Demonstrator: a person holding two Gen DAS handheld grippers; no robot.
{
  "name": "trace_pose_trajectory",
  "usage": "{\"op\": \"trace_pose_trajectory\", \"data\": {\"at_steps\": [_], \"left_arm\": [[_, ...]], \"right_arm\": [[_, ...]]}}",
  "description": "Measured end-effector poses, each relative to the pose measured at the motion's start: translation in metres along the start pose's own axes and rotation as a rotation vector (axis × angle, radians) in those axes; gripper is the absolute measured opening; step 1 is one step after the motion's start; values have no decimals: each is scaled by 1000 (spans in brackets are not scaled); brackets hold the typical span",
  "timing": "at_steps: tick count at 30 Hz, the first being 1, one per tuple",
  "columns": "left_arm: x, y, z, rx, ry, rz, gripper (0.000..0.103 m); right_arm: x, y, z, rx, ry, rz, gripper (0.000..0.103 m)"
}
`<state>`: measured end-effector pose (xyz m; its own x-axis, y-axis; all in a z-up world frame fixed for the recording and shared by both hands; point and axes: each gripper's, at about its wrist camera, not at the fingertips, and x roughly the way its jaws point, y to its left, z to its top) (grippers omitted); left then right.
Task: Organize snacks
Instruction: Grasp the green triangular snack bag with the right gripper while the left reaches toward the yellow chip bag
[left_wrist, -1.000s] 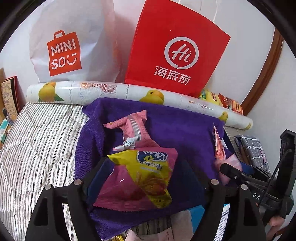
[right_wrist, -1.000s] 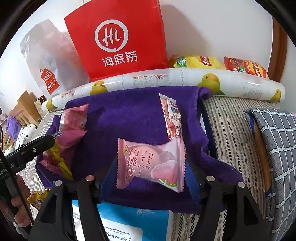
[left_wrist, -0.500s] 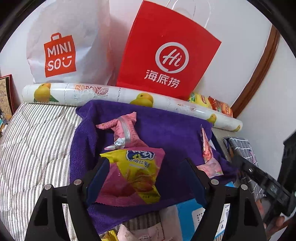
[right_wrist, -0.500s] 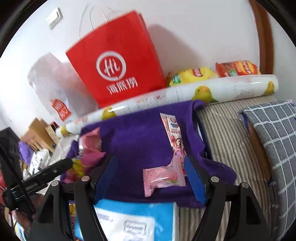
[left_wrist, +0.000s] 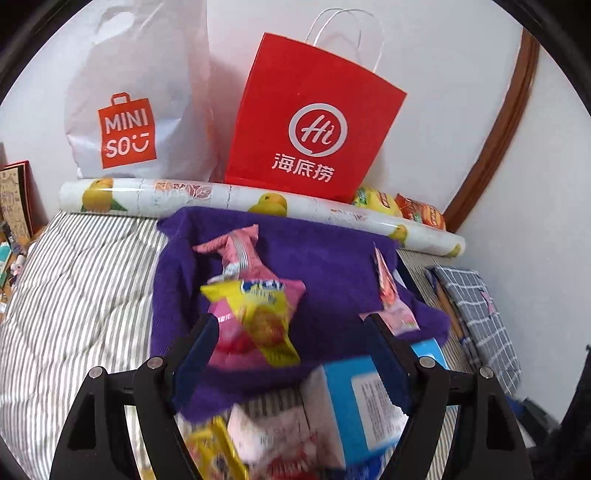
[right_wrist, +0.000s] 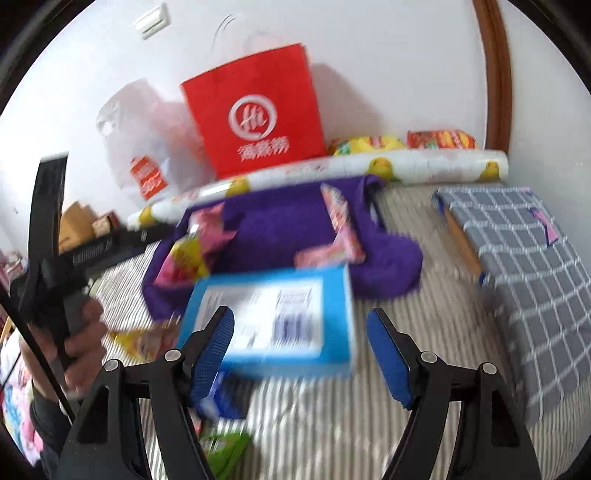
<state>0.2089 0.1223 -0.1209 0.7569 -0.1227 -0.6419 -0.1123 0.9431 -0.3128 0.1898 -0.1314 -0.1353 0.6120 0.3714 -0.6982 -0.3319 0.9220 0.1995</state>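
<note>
My right gripper (right_wrist: 299, 350) hangs spread wide and empty, the blue box (right_wrist: 273, 317) lying directly ahead between its fingers, long axis crosswise. My left gripper (left_wrist: 291, 354), also released, is farther off, facing the purple towel (left_wrist: 325, 266).

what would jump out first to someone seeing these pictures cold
The bright red paper bag with the white Hi logo stands against the wall at the back, beside a white MINISO bag. In front of them a purple towel lies on the striped bedding with snack packets on it, the yellow and pink packet nearest the left gripper. A blue box sits just ahead of the right gripper, whose fingers are spread.
</note>
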Motion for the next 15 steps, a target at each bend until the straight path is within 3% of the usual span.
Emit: {"op": "trace_pose_trajectory", "data": {"at_steps": [10, 15], "left_arm": [[-60, 19, -33, -6, -4, 43, 80], [-78, 36, -51, -13, 11, 72, 80]], "right_arm": [[-19, 39, -63, -78, 78, 112, 75], [-7, 51, -90, -101, 136, 105, 76]]}}
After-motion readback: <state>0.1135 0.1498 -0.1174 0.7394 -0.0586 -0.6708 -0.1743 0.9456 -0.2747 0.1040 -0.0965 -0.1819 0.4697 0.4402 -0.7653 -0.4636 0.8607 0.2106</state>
